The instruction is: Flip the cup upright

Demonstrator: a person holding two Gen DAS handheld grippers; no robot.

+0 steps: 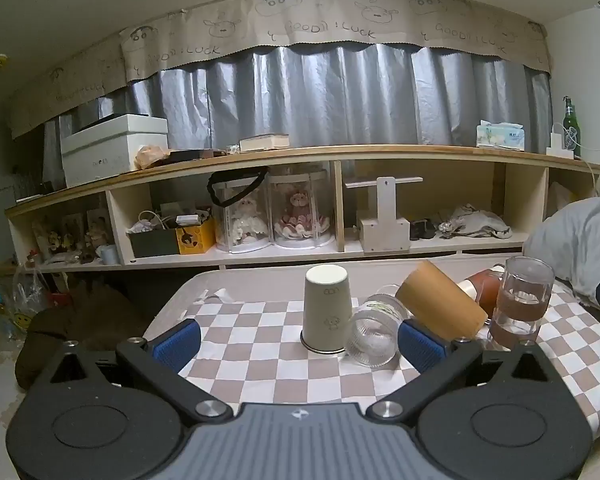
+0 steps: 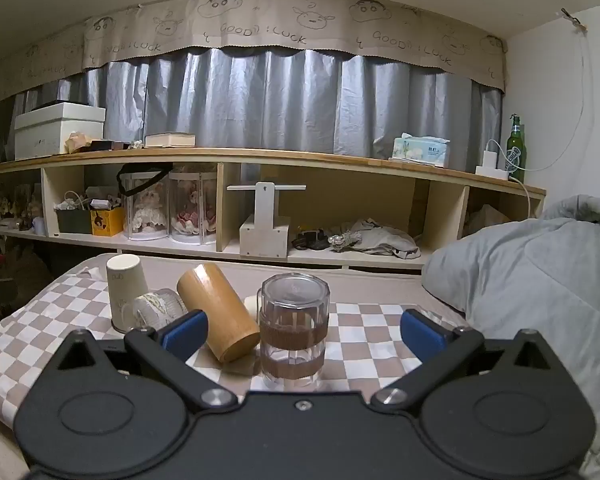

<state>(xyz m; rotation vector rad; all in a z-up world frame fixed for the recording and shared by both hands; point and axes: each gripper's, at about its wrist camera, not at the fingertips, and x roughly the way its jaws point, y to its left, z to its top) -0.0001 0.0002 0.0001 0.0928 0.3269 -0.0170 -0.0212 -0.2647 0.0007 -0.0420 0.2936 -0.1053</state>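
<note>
Your left gripper (image 1: 300, 340): jaws wide apart, holding nothing | your right gripper (image 2: 302, 330): jaws wide apart, holding nothing | white cup (image 1: 326, 308): upside down on the checkered table (image 1: 260, 364), just beyond your left gripper | ribbed glass (image 1: 374, 330) lies beside it, bamboo cup (image 1: 440, 304) tilted.

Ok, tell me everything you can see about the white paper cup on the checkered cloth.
The white paper cup stands upside down on the checkered cloth, its wider mouth down and its closed base on top. It looks like cream paper with a small cartoon drawing low on the side and faint marks higher up. A dark ring shows at its bottom edge. It stands straight. The ribbed glass lying on its side is right beside it, seemingly touching. Neither gripper holds it.
</note>
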